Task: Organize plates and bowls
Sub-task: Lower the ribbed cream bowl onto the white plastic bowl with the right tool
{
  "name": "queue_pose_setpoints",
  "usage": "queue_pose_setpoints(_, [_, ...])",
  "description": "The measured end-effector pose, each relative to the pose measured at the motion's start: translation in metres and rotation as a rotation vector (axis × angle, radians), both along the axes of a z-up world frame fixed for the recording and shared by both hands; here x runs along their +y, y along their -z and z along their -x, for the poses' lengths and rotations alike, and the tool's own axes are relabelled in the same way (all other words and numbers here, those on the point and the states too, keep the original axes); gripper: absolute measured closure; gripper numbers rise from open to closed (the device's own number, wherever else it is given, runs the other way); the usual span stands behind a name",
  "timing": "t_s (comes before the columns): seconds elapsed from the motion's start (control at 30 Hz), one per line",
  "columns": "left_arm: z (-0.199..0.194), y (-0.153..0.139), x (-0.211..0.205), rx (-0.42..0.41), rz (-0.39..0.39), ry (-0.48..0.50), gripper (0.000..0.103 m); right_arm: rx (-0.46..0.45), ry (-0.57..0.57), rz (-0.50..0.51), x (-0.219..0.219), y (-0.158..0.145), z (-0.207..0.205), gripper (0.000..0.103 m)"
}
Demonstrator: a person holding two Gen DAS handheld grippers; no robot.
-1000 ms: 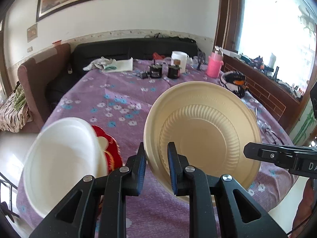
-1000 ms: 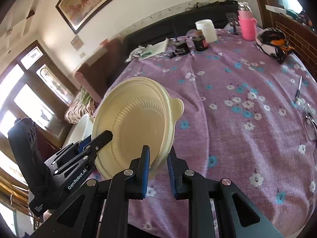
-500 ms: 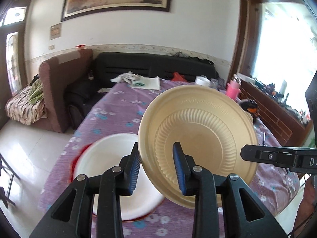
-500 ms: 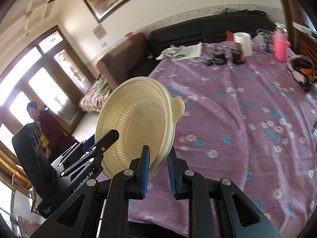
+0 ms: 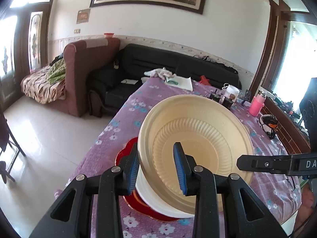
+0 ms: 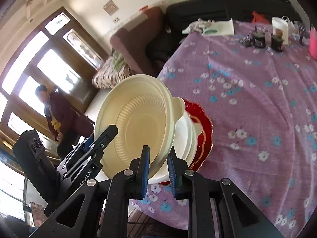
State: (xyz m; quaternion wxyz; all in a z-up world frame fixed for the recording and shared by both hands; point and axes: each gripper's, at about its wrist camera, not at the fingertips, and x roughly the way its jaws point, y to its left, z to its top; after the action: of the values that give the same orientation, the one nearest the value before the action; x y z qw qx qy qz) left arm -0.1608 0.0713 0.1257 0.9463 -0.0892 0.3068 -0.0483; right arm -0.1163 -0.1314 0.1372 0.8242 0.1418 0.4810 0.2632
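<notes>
Ribbed cream foam bowl [image 5: 200,138], tilted over white bowl [image 6: 186,134] sitting in scalloped red plate [image 6: 204,127] on table [image 6: 257,99]. Right claw [image 6: 157,164] clamped on rim; left claw [image 5: 156,164] loosened astride it.

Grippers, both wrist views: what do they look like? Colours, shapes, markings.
Both alike. The left gripper and the right gripper have matte black, angular arms with triangular cut-outs and silver round pivot screws. Each finger ends in a blue ribbed pad. White lettering runs along the body: partly hidden letters ending "Robot.AI" on the left one in the right wrist view, "DA" cut off on the right one. No cables or sleeves visible.
</notes>
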Motion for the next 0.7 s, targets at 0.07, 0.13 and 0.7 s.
queue_pose_setpoints(0.07, [-0.001, 0.005, 0.002, 0.017, 0.002, -0.003, 0.071, 0.030, 0.000, -0.006, 0.002, 0.007, -0.002, 0.083])
queue_pose_setpoints(0.13, [0.000, 0.009, 0.005, 0.023, 0.012, 0.001, 0.071, 0.066, 0.003, -0.022, 0.004, 0.014, -0.003, 0.083])
queue_pose_setpoints(0.7, [-0.013, 0.021, 0.000, 0.053, 0.016, 0.011, 0.071, 0.199, 0.058, -0.069, -0.005, 0.049, -0.010, 0.083])
